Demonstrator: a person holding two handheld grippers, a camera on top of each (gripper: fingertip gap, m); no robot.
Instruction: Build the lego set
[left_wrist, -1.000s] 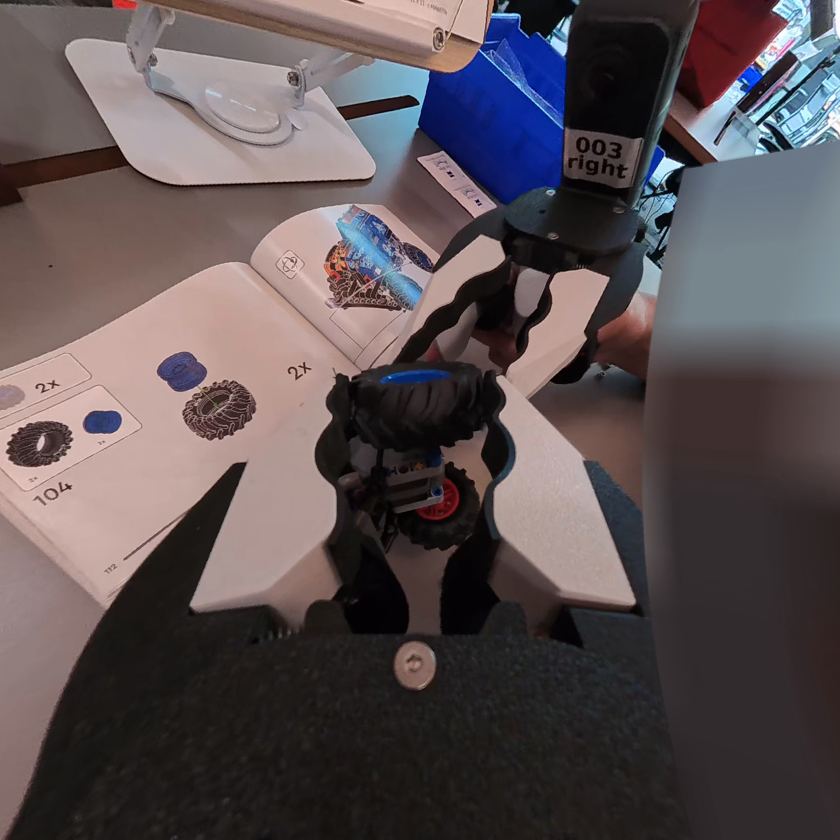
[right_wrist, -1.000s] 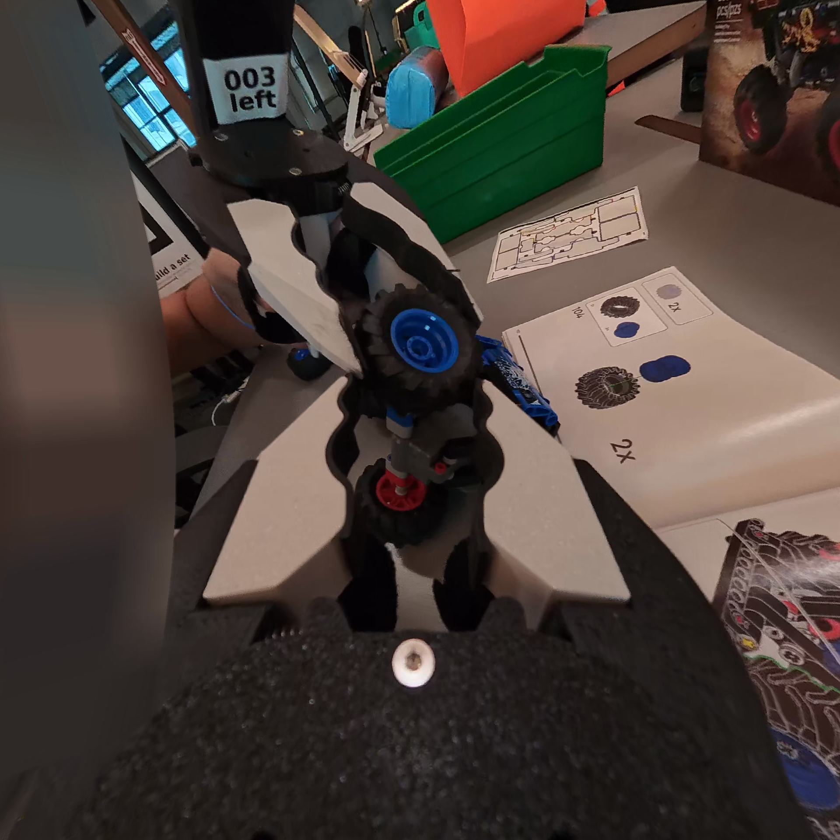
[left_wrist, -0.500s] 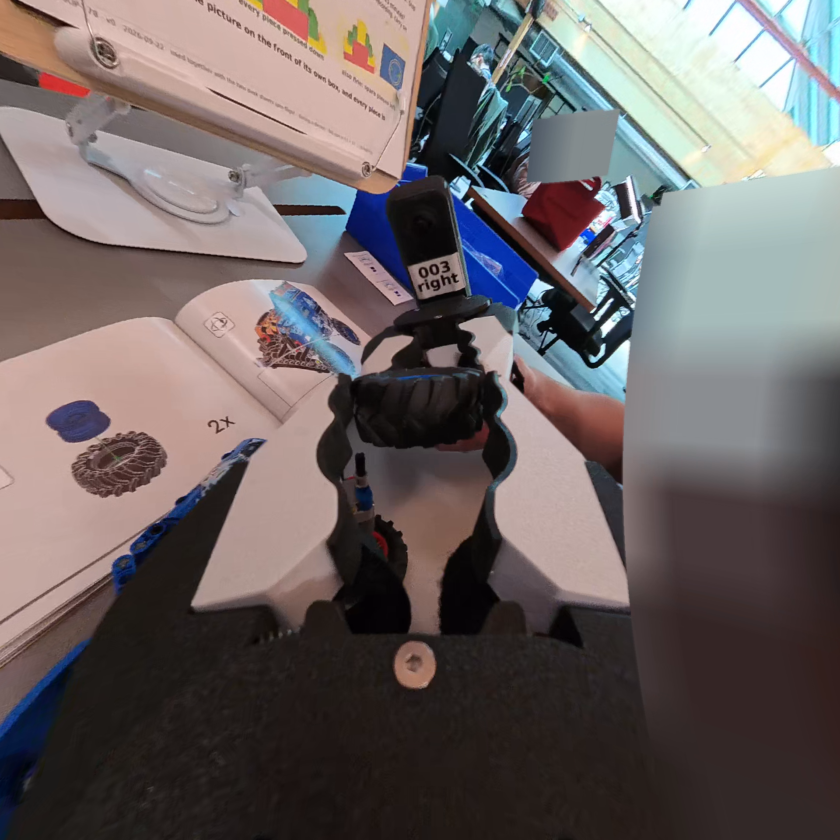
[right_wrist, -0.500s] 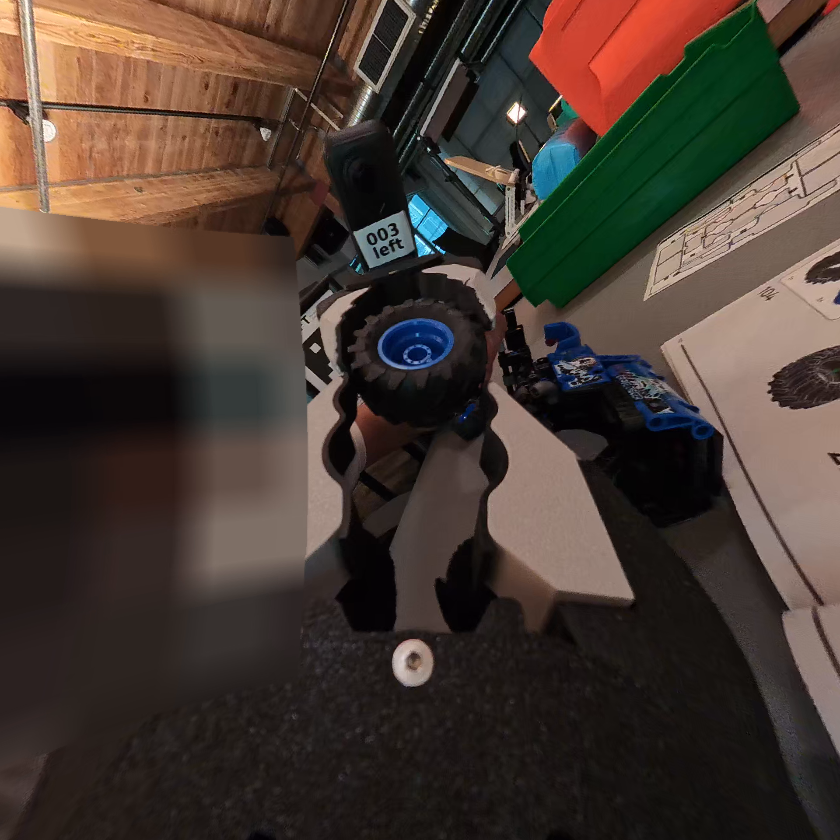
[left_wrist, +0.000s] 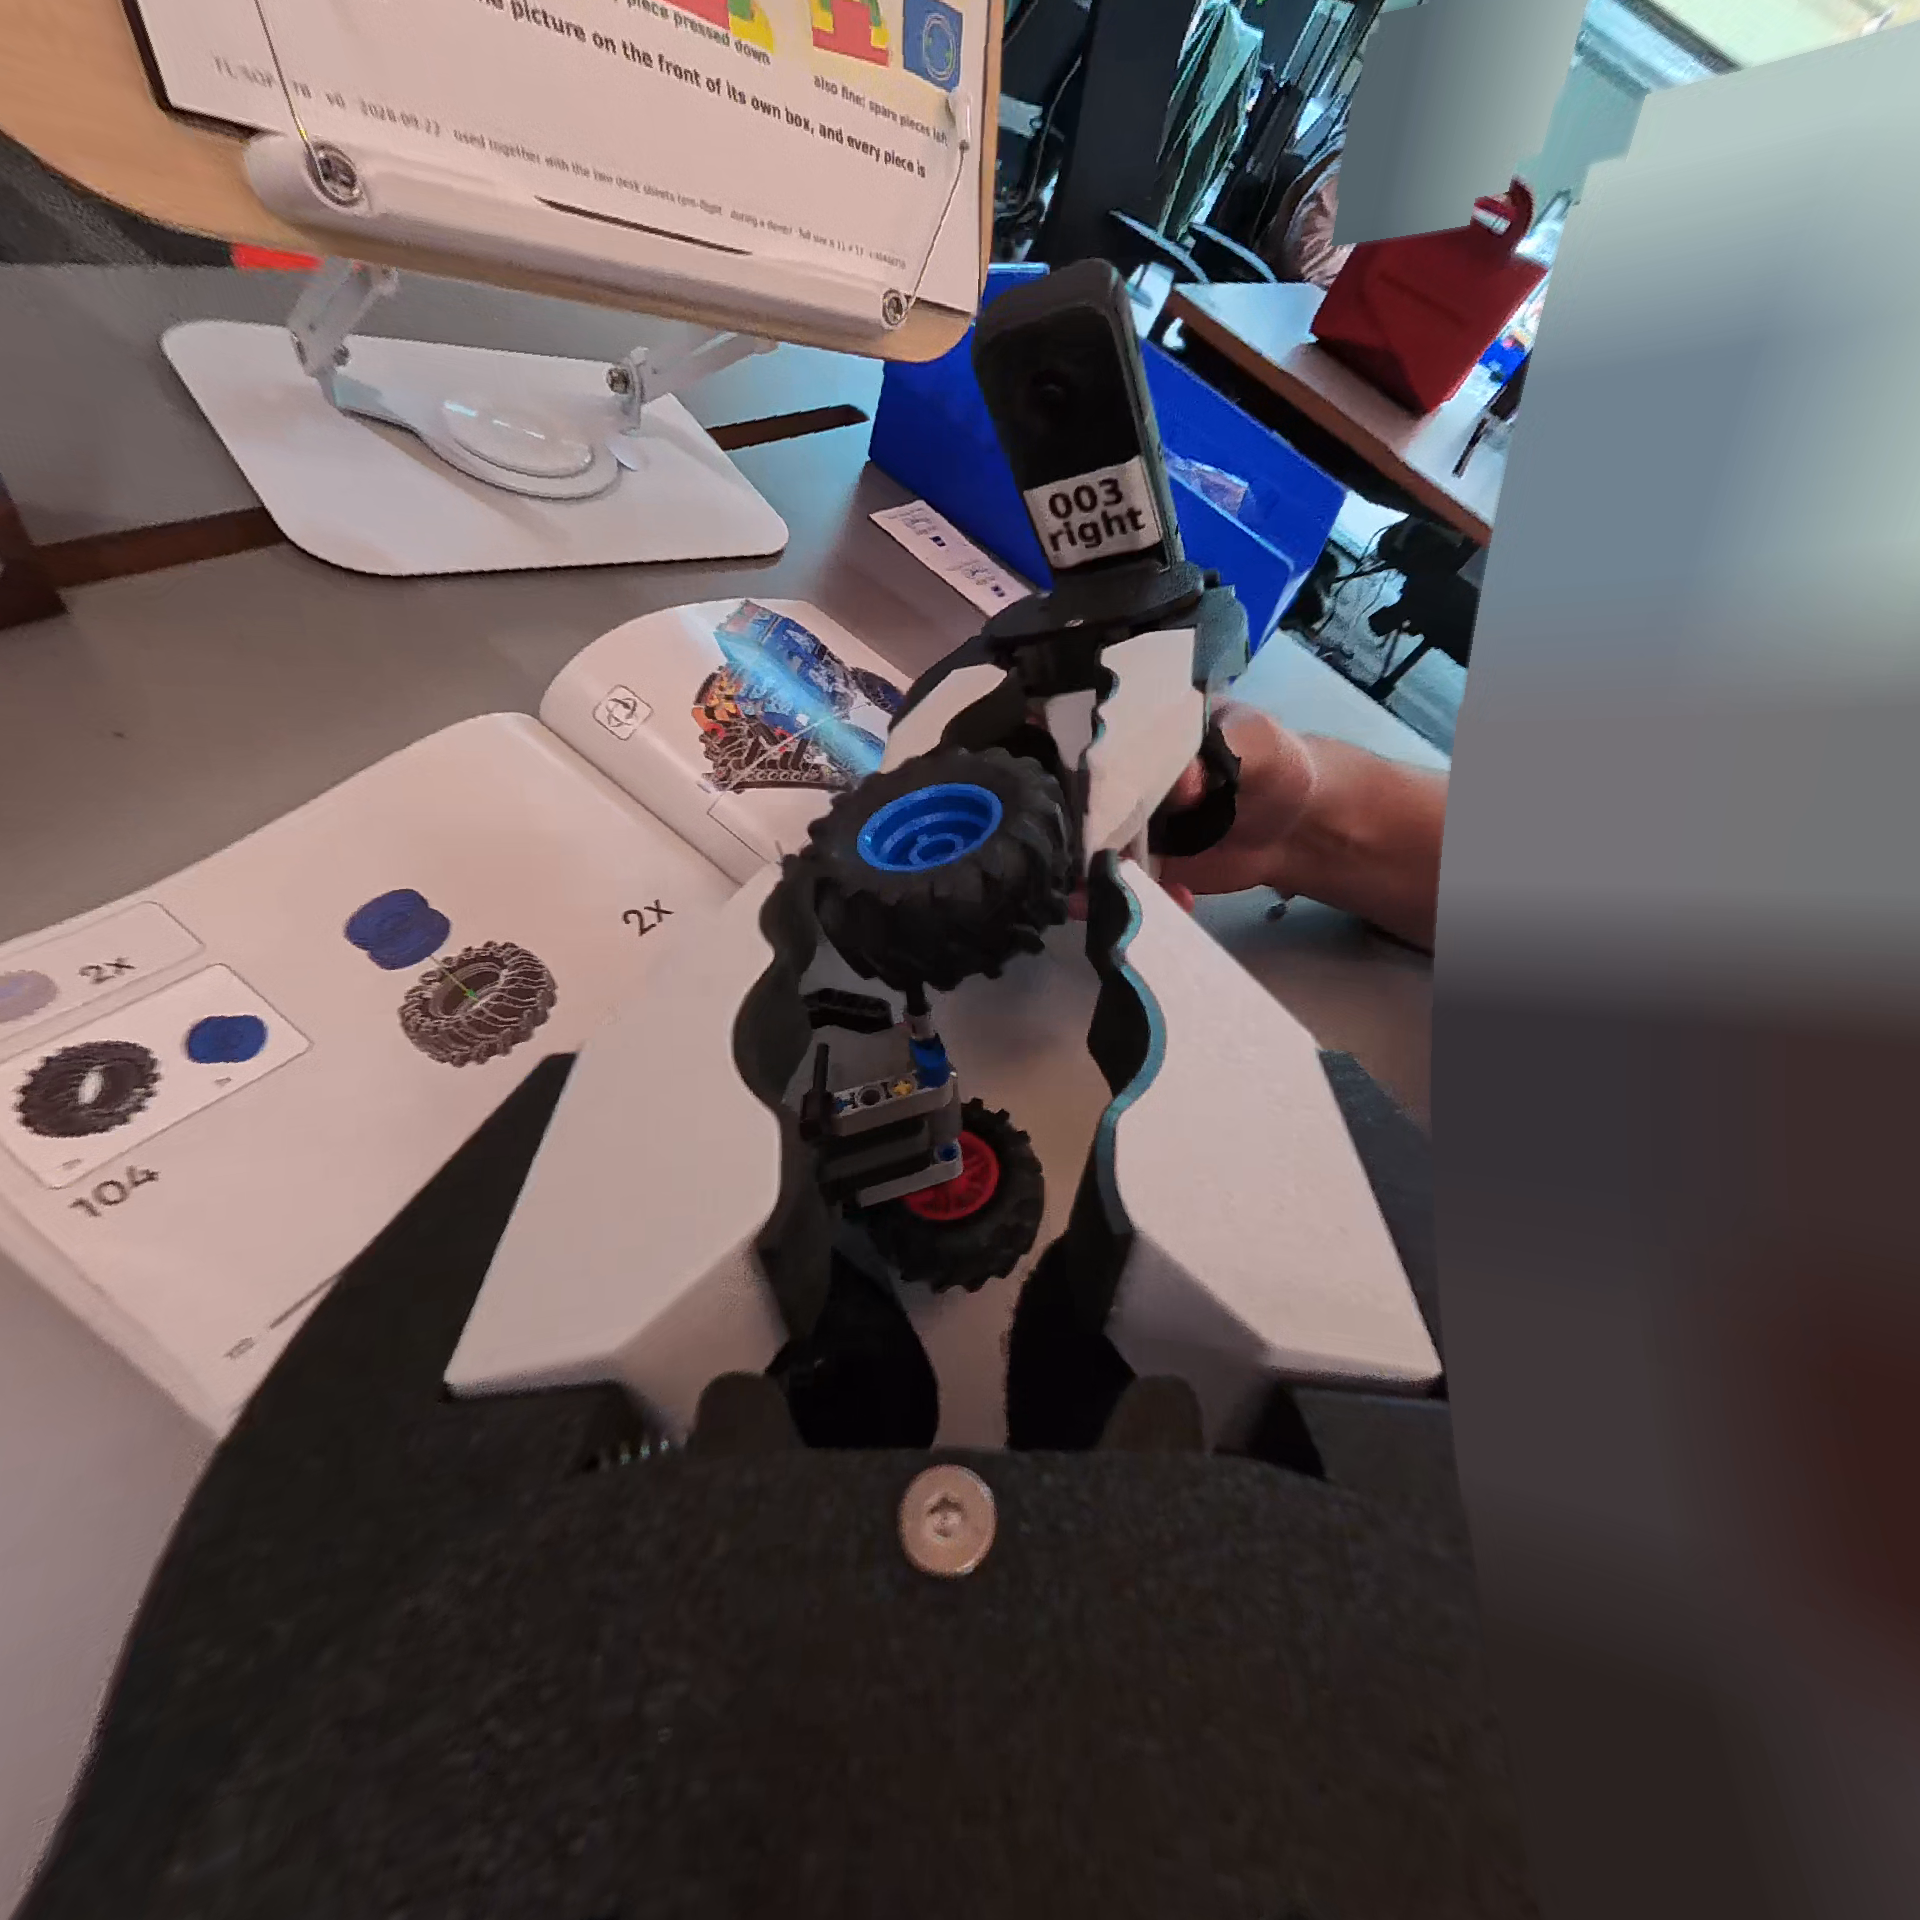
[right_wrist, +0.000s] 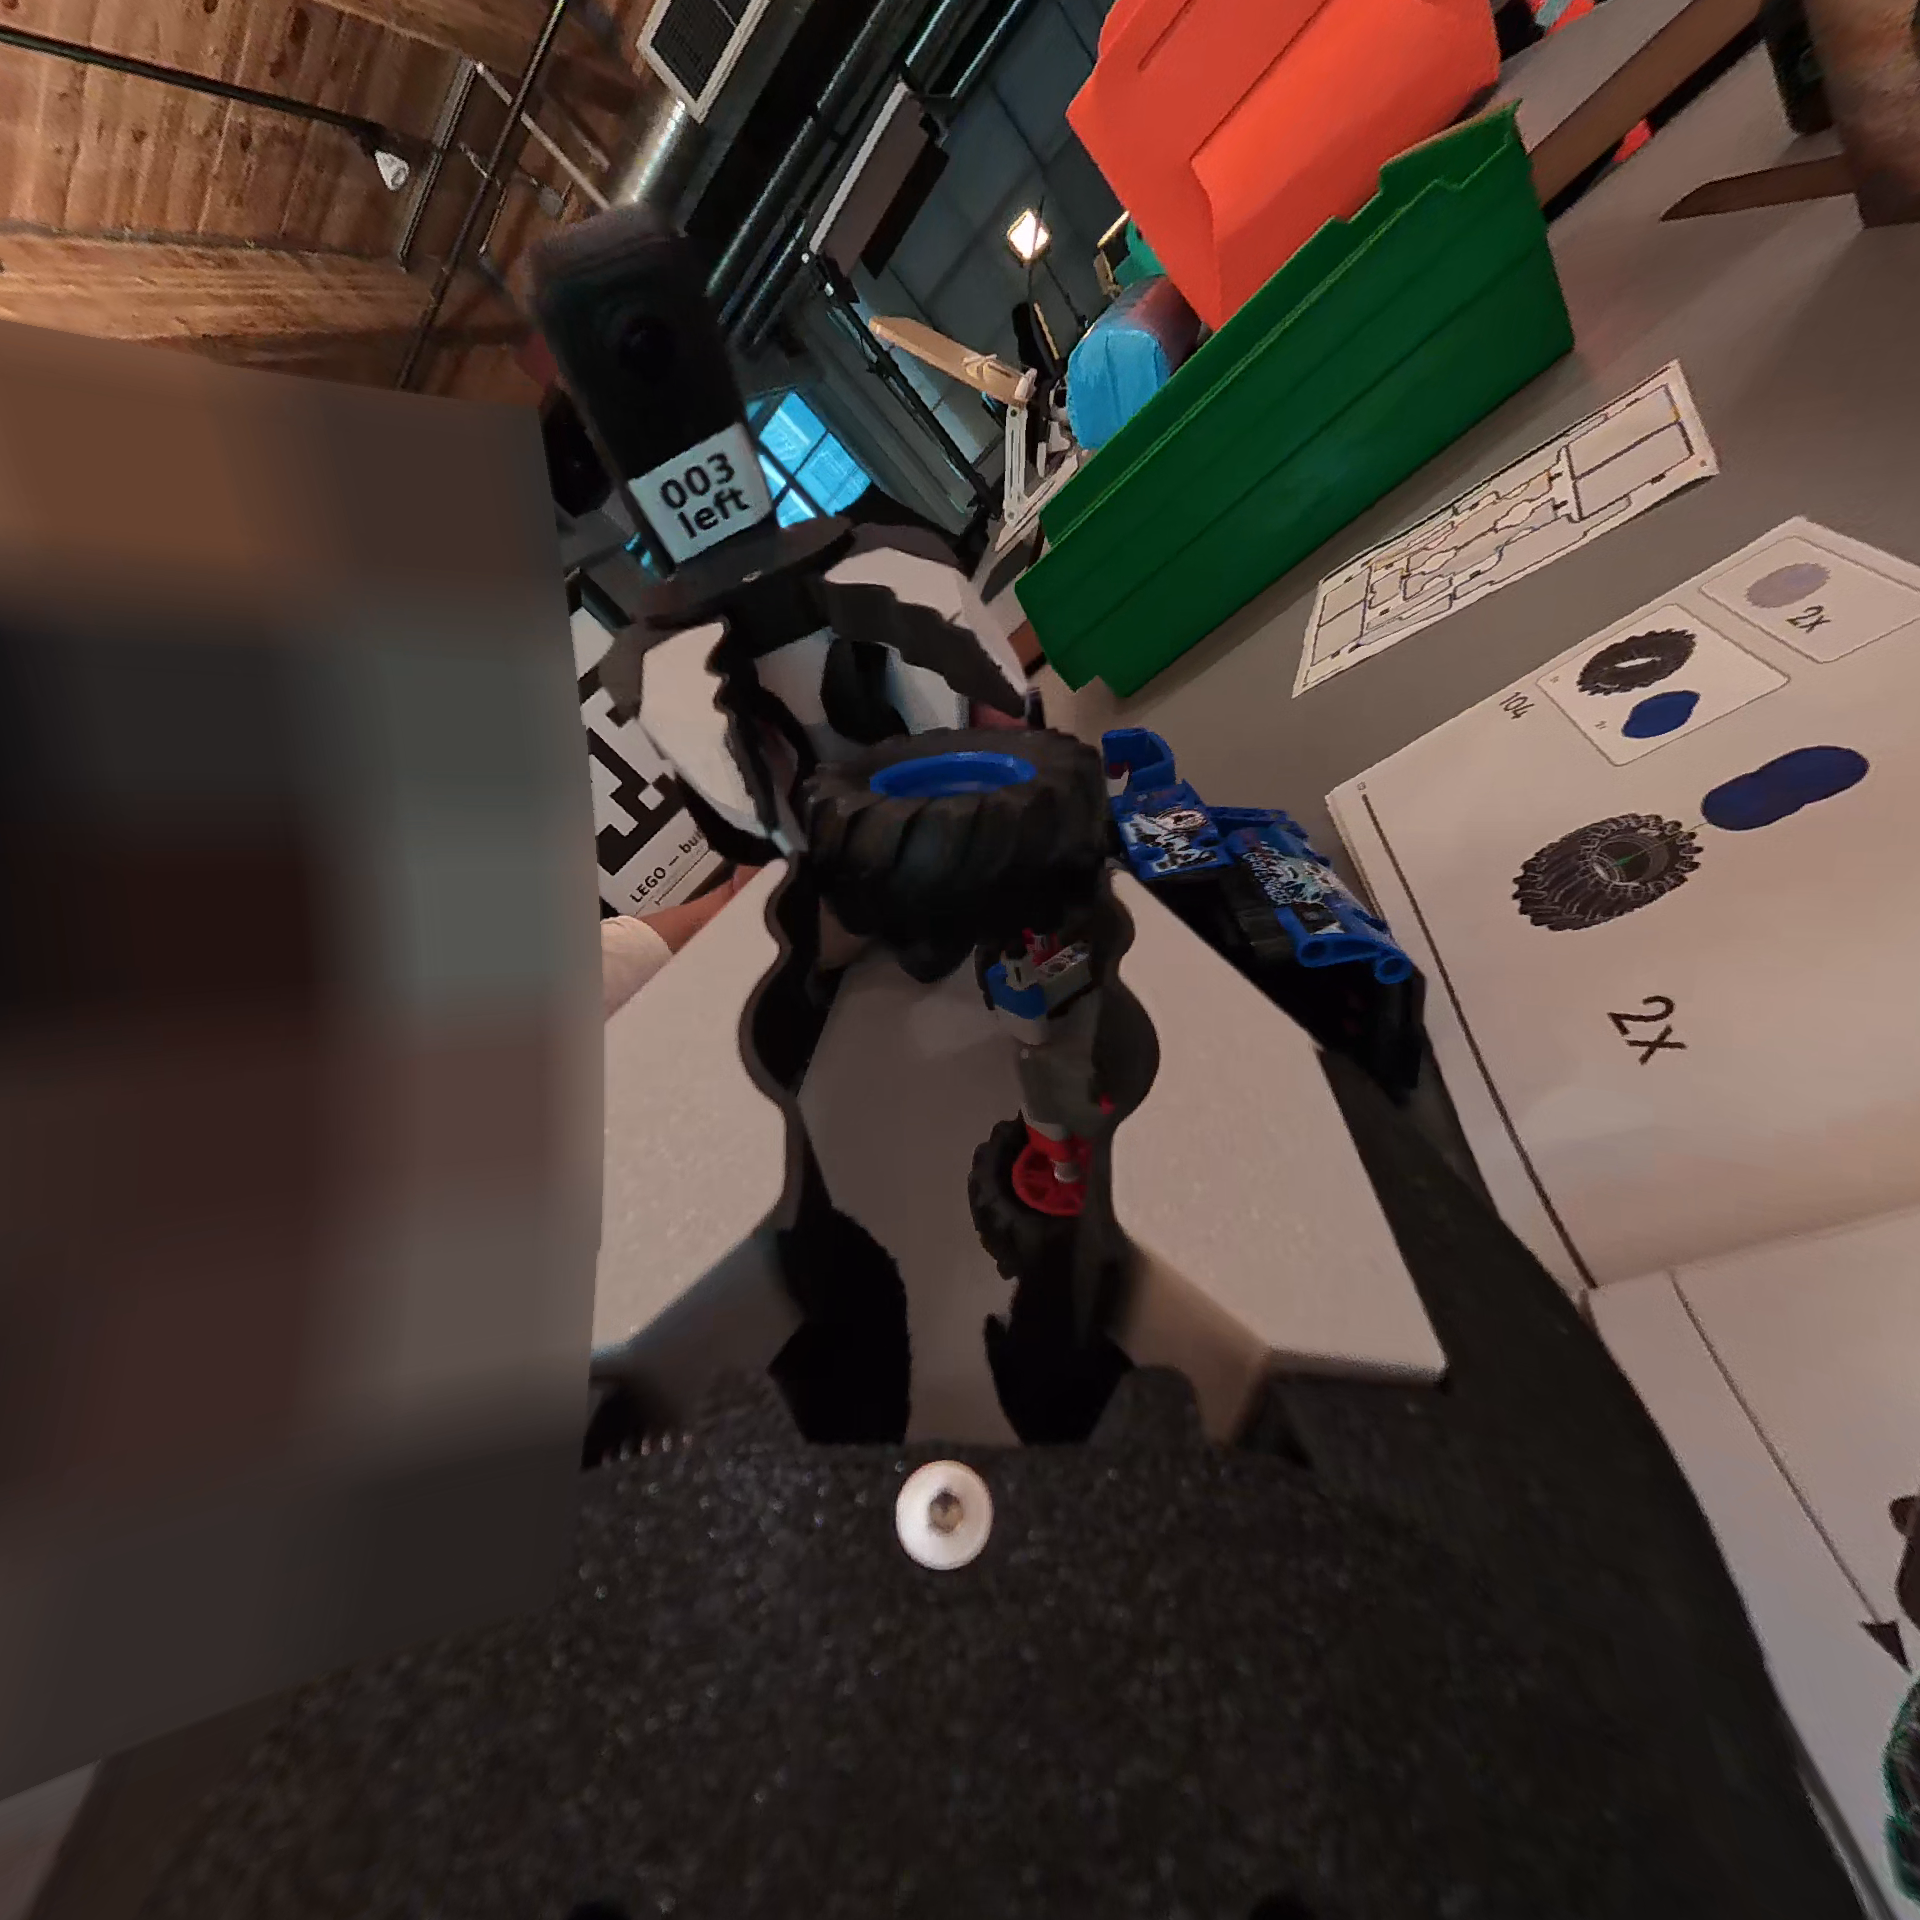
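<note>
A wheel-and-axle assembly is held off the table between both grippers. It has a big black tyre with a blue hub (left_wrist: 935, 862), a grey axle block (left_wrist: 883, 1122) and a small red-hubbed wheel (left_wrist: 961, 1195). My left gripper (left_wrist: 951, 904) is shut with the big tyre between its fingertips and the axle block lying between its fingers. My right gripper (right_wrist: 951, 883) faces it and is shut on the same tyre (right_wrist: 956, 842); the axle block (right_wrist: 1049, 997) and red wheel (right_wrist: 1039, 1184) sit between its fingers. Each gripper shows in the other's view, the right one (left_wrist: 1081, 790) and the left one (right_wrist: 821, 748).
An open instruction booklet (left_wrist: 364, 987) lies on the grey table under the grippers. A blue truck body (right_wrist: 1247, 873) lies beside it. A green bin (right_wrist: 1299, 468), an orange box (right_wrist: 1299, 135), a blue bin (left_wrist: 1226, 499) and a white sheet stand (left_wrist: 468, 457) ring the area. A hand (left_wrist: 1309, 821) holds the right gripper. Both grippers' tips are close together, under 4 cm apart.
Both grippers tipped up and came back down with the assembly. The tyre has turned: its blue hub now faces the left wrist view and points upward in the right wrist view.
</note>
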